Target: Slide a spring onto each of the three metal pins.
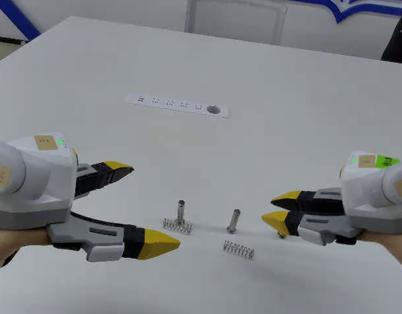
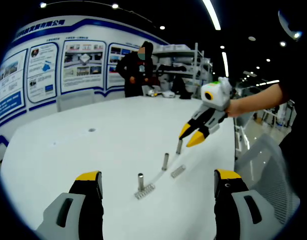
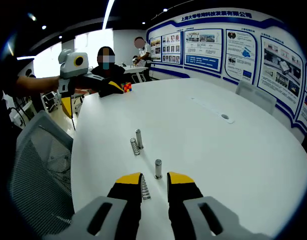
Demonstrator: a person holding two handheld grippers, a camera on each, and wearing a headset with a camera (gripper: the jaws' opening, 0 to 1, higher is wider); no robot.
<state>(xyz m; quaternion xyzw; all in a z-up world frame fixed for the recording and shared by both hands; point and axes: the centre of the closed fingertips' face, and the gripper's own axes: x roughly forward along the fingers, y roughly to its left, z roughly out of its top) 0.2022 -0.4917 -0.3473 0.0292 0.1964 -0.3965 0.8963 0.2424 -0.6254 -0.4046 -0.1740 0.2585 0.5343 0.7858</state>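
Three short metal pins stand upright in a row on the white table: the left pin [image 1: 181, 212], the middle pin [image 1: 234, 220], and a third pin [image 1: 280, 233] mostly hidden under the right gripper. One spring [image 1: 177, 226] lies at the left pin's foot. Another spring [image 1: 238, 249] lies loose in front of the middle pin. My left gripper [image 1: 145, 206] is wide open and empty, left of the pins. My right gripper [image 1: 274, 207] hovers over the third pin with its jaws a little apart and nothing between them. Ahead of the right gripper's tips [image 3: 154, 179] are the middle pin [image 3: 158, 169] and the loose spring [image 3: 145, 189].
A flush power strip [image 1: 178, 104] with a round grommet [image 1: 214, 109] is set into the table farther back. A chair [image 1: 234, 19] stands at the far edge. A mesh chair [image 3: 38, 165] is beside the table, and people stand beyond it.
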